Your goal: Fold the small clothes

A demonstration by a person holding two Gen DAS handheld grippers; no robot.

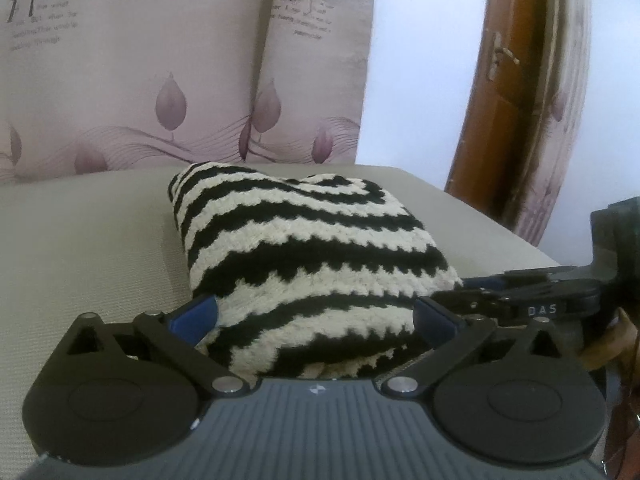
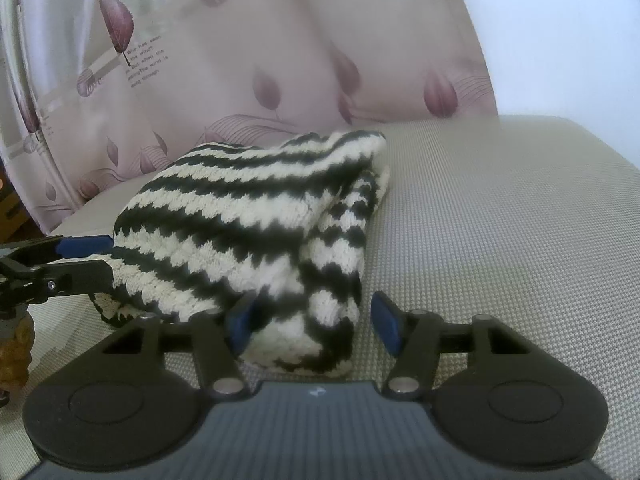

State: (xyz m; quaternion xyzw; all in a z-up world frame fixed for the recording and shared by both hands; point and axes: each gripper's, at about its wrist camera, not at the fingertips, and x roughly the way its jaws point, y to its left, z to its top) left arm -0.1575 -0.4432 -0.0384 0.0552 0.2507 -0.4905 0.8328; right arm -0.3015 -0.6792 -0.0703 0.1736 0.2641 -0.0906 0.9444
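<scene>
1. One garment is in view: a black-and-cream striped knit (image 1: 304, 256), folded into a thick bundle.
2. Two grippers are present. The left gripper (image 1: 316, 316) has blue pads, and so does the right gripper (image 2: 312, 320).
3. There is one grey textured cushion surface (image 2: 500, 220), and the knit lies on it. Behind it hangs one pink leaf-print curtain (image 1: 120, 92), and a brown wooden door (image 1: 504, 92) stands off to the right in the left wrist view.
4. No container shows; the cushion alone bears the knit.
5. The near edge of the knit lies between the spread fingers of the left gripper, whose jaws stand wide apart on either side of the bundle without pinching it.
6. The right gripper's jaws are likewise parted. The bundle's near right corner sits between them, against the left pad (image 2: 240, 320), while the right pad (image 2: 386, 322) stands clear of the cloth.
7. In each wrist view the other gripper reaches in from the side, at the bundle's edge.
</scene>
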